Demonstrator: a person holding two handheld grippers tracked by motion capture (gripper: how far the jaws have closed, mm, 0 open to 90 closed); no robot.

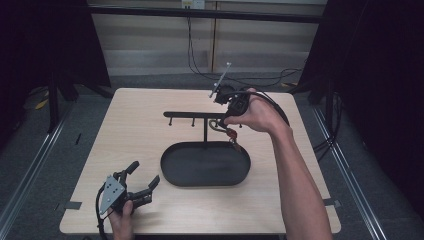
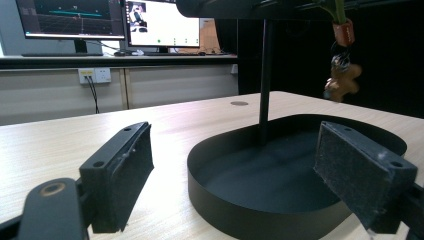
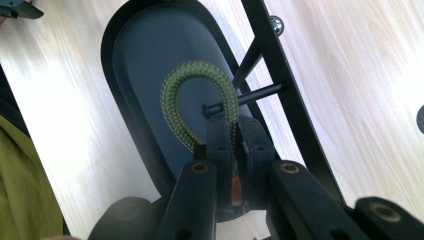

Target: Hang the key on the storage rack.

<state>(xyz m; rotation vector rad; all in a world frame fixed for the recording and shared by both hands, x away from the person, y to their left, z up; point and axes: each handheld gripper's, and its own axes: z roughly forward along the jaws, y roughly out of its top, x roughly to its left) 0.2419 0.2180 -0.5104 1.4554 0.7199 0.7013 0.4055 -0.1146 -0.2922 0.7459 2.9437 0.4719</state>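
olive braided cord loop (image 3: 197, 97) sits pinched in your right hand-held gripper (image 3: 232, 145), curving over a thin black peg (image 3: 250, 97) of the matte metal rack (image 1: 192, 115) above the smooth oval tray (image 1: 172, 172); a small brown charm (image 2: 341, 81) dangles below it. your left hand-held gripper (image 1: 142, 181) rests jaws apart on the pale woodgrain desk (image 1: 135, 135). monitors (image 2: 120, 20) glow behind.

There are two tools, the left tool (image 1: 142, 181) and the right tool (image 1: 223, 121), one counter (image 1: 140, 135), one black oval tray (image 1: 172, 167), one hook stand (image 1: 192, 115), one keychain (image 1: 232, 137) with a green cord loop (image 3: 192, 95), and two screens (image 2: 70, 20).
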